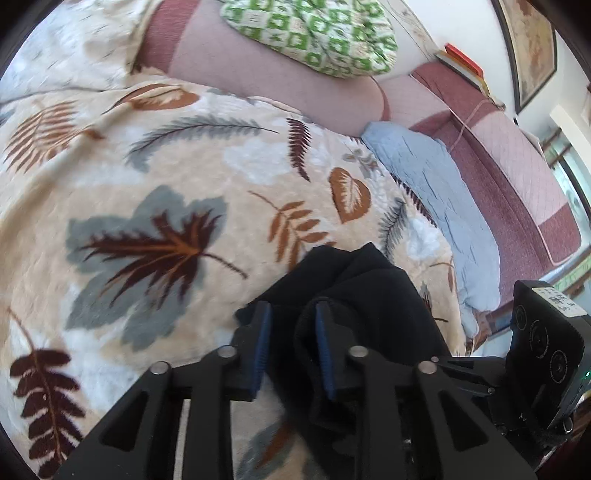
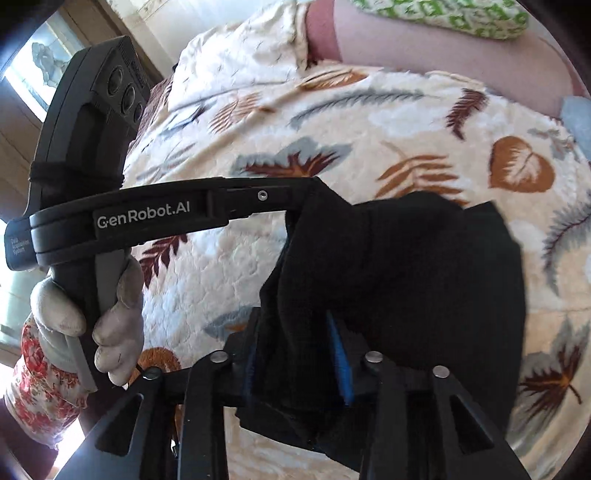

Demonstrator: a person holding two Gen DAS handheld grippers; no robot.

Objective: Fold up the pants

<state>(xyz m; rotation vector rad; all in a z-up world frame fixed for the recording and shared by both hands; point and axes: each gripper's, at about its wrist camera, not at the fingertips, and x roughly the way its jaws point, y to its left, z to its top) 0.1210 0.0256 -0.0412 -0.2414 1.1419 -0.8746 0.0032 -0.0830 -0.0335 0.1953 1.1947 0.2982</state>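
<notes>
The black pants lie bunched on a leaf-patterned blanket. In the left wrist view my left gripper straddles a fold of the black cloth. Both blue pads show their faces, so the jaws stand a little apart and the cloth sits loosely between them. In the right wrist view the pants drape over my right gripper. Its jaws are apart with cloth hanging between them, the right blue pad is bare, and the left pad is hidden. The left gripper's body reaches into the pants from the left, held by a gloved hand.
A pale blue quilt lies along the blanket's right side against a pink and maroon sofa back. A green-patterned cushion rests on top, with books beside it. The right gripper's housing is close at the right.
</notes>
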